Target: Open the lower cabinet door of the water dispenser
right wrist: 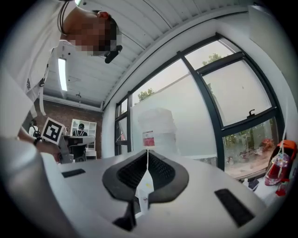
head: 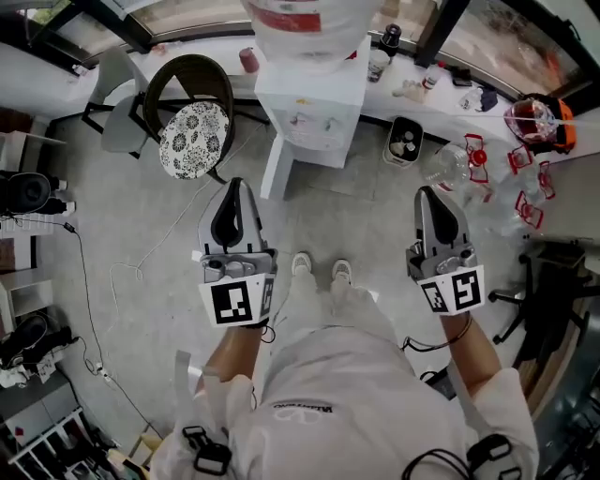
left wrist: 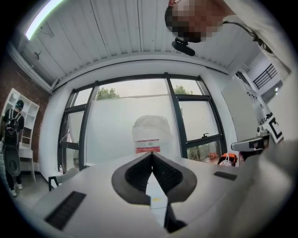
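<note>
The white water dispenser (head: pixel 314 103) stands against the window ledge, straight ahead of my feet, with its big clear bottle (head: pixel 305 28) on top. A narrow white panel (head: pixel 277 169) runs from its left front corner down to the floor; I cannot tell whether this is the lower door. My left gripper (head: pixel 234 190) and right gripper (head: pixel 431 194) are held side by side at about chest height, pointing level at the dispenser and well short of it. Both are shut with nothing between the jaws. The bottle (left wrist: pixel 151 135) shows beyond the left gripper (left wrist: pixel 152 154), and the bottle (right wrist: pixel 156 130) beyond the right gripper (right wrist: pixel 148 152).
A round chair with a patterned cushion (head: pixel 193 139) stands left of the dispenser. A small bin (head: pixel 405 141) sits to its right, with red-framed items and a clear jug (head: pixel 478 159) beyond. A cable (head: pixel 122 272) trails over the floor at left. A person (left wrist: pixel 11 139) stands far left.
</note>
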`<action>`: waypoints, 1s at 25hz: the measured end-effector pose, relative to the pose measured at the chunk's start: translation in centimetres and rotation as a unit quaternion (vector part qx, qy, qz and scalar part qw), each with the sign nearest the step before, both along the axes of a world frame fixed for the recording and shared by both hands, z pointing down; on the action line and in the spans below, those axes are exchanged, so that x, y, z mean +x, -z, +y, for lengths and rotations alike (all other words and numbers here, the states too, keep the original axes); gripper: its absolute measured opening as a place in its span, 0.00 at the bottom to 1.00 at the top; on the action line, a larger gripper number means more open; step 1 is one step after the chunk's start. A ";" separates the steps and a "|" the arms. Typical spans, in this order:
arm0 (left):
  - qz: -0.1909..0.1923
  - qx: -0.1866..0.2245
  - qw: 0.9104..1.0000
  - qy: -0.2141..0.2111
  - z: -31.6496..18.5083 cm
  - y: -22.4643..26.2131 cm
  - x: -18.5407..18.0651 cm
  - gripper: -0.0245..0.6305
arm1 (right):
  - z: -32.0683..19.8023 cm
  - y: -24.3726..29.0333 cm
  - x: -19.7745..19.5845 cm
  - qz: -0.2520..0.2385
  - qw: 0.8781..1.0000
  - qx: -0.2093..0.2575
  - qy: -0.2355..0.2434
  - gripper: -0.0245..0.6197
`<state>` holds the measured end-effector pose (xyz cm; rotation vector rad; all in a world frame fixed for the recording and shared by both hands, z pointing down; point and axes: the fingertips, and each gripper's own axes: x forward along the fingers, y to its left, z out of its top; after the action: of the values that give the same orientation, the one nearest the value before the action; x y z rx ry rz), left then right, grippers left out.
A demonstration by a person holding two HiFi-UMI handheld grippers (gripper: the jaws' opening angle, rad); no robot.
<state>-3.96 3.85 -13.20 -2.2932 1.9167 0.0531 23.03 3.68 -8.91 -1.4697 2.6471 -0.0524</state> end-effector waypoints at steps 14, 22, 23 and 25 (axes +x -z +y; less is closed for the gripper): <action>0.003 0.016 0.998 -0.054 2.8 2.6 0.1 0.05 | 4.4 4.0 0.7 0.016 0.997 0.030 -0.073 0.06; 0.006 0.018 0.998 -0.061 3.3 2.6 0.1 0.05 | 5.2 4.1 0.4 0.022 0.997 0.029 -0.067 0.06; 0.006 0.018 0.998 -0.062 3.3 2.7 0.2 0.05 | 5.2 4.1 0.5 0.022 0.997 0.029 -0.067 0.06; 0.008 0.018 0.998 -0.062 3.3 2.8 0.1 0.05 | 5.3 4.1 0.5 0.023 0.997 0.029 -0.068 0.06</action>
<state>-3.84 7.20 -15.97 -2.3907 1.7635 0.1194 23.51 8.98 -13.01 -1.6468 2.5519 0.0705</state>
